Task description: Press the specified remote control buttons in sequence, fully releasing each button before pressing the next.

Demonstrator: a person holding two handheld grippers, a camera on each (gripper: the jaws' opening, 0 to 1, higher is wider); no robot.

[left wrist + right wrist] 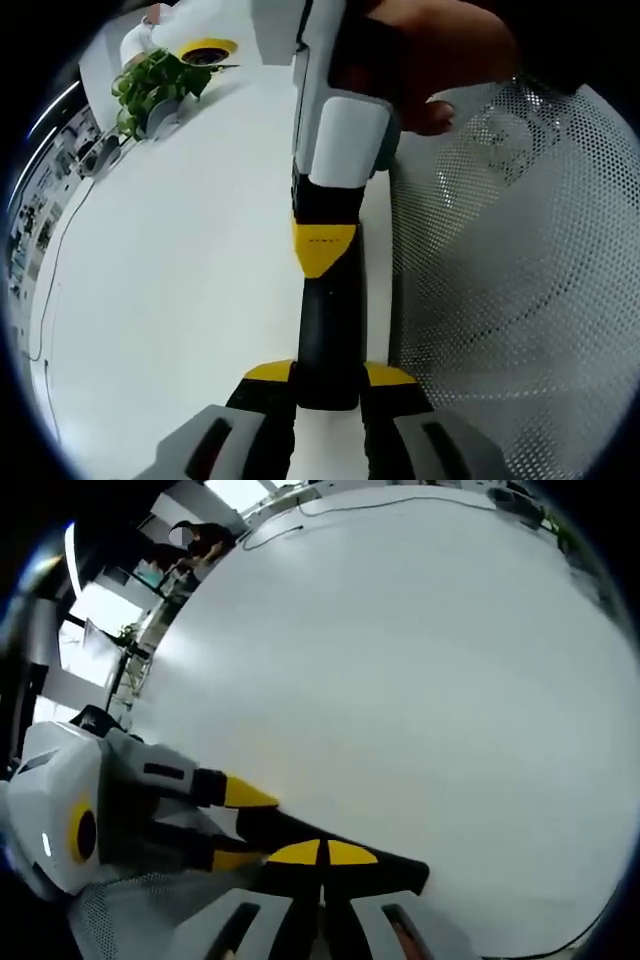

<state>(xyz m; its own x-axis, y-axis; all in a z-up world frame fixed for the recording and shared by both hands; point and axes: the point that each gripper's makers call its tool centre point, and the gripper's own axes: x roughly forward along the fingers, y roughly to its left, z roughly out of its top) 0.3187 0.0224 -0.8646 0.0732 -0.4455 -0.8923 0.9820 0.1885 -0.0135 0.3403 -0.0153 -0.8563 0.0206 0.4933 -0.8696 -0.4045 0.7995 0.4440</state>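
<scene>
Left tool (328, 395) clamps the slim black remote (327, 340).

Place: looks like an office or lab workspace.
Surface: broad white table (180, 260) across most of both views, with a thin dark cable (300, 525) at its far edge, top of the right gripper view.
Greenery: potted plant (150, 85), upper left of the left gripper view.
Background: shelving or desks, blurred, along the left edge there.
Light: bright windows (100, 605), upper left of the right gripper view.
</scene>
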